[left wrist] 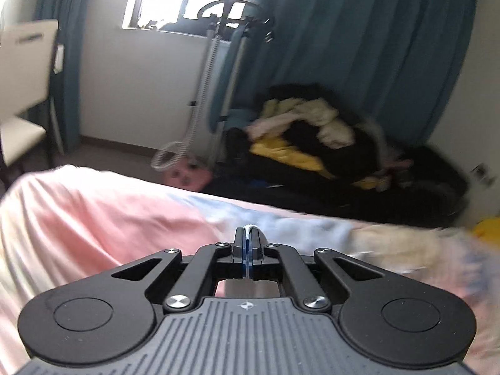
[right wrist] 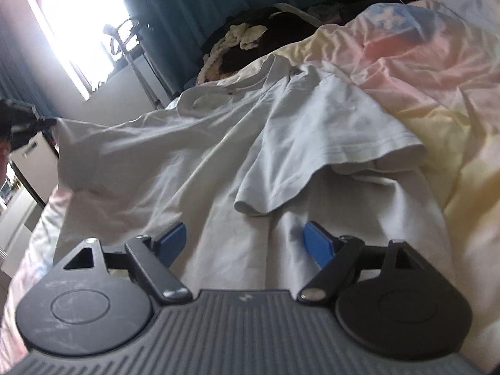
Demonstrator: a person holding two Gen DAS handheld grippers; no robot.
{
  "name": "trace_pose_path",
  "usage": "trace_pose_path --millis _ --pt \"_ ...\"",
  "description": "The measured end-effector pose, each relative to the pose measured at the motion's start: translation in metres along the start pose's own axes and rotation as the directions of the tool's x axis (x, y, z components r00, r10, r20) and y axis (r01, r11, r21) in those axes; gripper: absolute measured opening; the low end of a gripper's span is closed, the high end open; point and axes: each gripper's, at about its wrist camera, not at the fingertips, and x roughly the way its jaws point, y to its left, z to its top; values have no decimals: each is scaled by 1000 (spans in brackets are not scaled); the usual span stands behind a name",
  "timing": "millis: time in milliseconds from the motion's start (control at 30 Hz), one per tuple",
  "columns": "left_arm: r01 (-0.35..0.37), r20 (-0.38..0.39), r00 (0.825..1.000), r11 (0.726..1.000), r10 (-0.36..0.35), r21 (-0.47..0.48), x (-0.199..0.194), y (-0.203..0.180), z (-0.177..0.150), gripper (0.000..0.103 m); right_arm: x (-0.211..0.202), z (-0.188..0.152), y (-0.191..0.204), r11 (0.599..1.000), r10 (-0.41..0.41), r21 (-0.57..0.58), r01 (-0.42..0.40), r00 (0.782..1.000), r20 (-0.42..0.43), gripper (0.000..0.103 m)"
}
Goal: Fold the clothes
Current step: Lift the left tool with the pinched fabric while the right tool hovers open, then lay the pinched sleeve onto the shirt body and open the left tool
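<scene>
Teal curtains [left wrist: 359,47], garment steamer [left wrist: 200,93], white chair [left wrist: 25,93]

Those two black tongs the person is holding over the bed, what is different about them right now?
The left tongs are pinched shut on a bit of the white shirt; the right tongs stand wide open with nothing gripped. The left tongs pull a shirt edge up off the bedsheet, so the cloth stretches taut, while the right tongs hover low over the shirt's body, below its sleeve. Both share black arms and blue pads.
</scene>
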Motion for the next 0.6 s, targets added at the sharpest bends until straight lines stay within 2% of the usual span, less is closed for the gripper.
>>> trace_pose_path --millis 167,267,400,500,533,567,600 --pt "-114 -76 990 991 119 66 73 14 -24 2 10 0 2 999 -23 -37 24 1000 17 84" --pt "-119 -111 986 990 127 77 103 20 -45 2 15 -2 3 996 -41 -74 43 999 26 84" --pt "-104 -110 987 989 115 102 111 19 -63 3 20 -3 5 993 -53 -109 56 998 30 84" --pt "-100 -106 988 985 116 139 100 14 -68 9 19 -1 6 992 -50 -113 53 998 34 84" --pt "-92 -112 988 986 108 138 96 12 -68 19 19 -1 6 992 -48 -115 52 998 36 84" --pt "-89 -113 988 987 104 135 91 11 -67 37 17 -1 7 992 -46 -117 51 998 39 83" --pt "-86 -99 990 986 101 140 81 10 -68 47 16 -1 8 992 -45 -118 50 998 41 83"
